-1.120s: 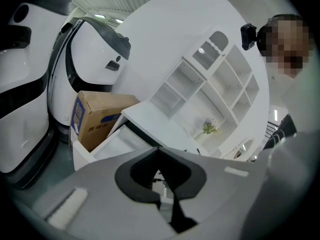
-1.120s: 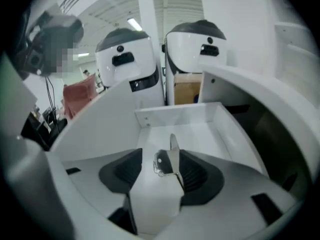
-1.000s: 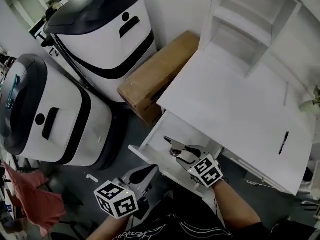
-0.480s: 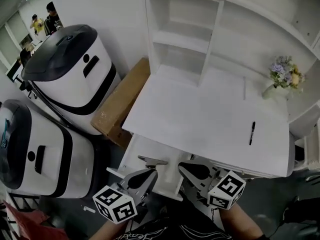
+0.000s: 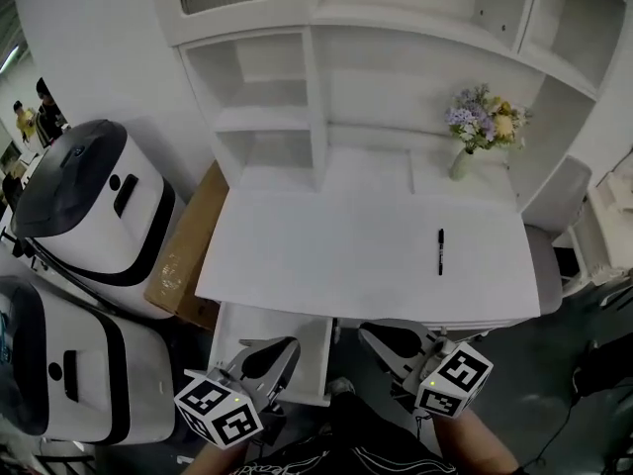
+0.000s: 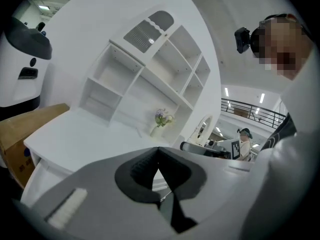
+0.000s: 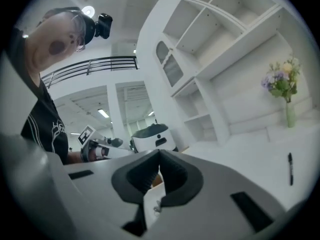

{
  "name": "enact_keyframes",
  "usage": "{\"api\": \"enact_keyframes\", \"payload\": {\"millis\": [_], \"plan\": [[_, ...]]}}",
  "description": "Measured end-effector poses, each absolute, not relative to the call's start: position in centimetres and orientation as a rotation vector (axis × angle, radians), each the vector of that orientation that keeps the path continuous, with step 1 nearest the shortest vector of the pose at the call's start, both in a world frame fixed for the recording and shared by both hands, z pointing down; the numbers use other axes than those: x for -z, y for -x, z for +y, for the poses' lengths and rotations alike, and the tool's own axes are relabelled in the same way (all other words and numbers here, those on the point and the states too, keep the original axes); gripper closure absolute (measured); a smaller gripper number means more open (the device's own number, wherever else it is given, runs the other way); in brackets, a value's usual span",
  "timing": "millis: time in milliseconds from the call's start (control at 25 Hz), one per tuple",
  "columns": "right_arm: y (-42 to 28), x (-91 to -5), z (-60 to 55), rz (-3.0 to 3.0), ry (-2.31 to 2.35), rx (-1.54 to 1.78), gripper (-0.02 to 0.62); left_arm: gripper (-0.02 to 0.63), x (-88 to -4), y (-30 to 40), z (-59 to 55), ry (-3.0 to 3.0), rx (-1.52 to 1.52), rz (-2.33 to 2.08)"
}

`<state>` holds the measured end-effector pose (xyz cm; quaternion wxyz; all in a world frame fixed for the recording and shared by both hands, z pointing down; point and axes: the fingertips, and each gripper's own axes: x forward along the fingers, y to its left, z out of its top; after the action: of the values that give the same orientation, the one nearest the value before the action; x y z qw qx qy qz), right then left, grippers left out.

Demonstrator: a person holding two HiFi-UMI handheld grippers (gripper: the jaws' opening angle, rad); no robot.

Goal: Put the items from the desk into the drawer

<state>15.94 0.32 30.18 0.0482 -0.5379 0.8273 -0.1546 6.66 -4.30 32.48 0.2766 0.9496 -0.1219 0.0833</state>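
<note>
White drawer (image 5: 242, 323) stands open under the left end of the table (image 5: 326, 255), and the left gripper (image 5: 277, 354) hangs by its front, jaws together on nothing. Beside it the right gripper (image 5: 386, 342) has just been closing its jaws, nothing between them. Ahead and further right a black pen (image 5: 440, 251) lies on the table, long axis pointing away from the person, nearer the right gripper

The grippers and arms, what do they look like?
The left gripper and right gripper match: grey bodies, dark-lined curved jaws, and a white cube with black square markers. The person wears a black shirt with white print.
</note>
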Motion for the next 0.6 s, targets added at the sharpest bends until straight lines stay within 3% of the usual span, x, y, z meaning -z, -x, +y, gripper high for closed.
{"api": "enact_keyframes", "payload": {"millis": [400, 520, 600], "plan": [[-27.6, -36.3, 1.6, 2.343, 2.067, 0.556, 0.582, 0.597, -32.9, -13.1, -4.3, -2.577, -0.269, -0.211], [-32.2, -39.1, 1.3, 2.306, 2.212, 0.611, 0.459, 0.597, -33.9, -15.0, -4.6, -2.561, -0.295, -0.191], [-35.0, -41.3, 1.1, 2.292, 2.329, 0.647, 0.453, 0.597, -34.5, -15.9, -4.9, -2.546, -0.312, -0.185]]}}
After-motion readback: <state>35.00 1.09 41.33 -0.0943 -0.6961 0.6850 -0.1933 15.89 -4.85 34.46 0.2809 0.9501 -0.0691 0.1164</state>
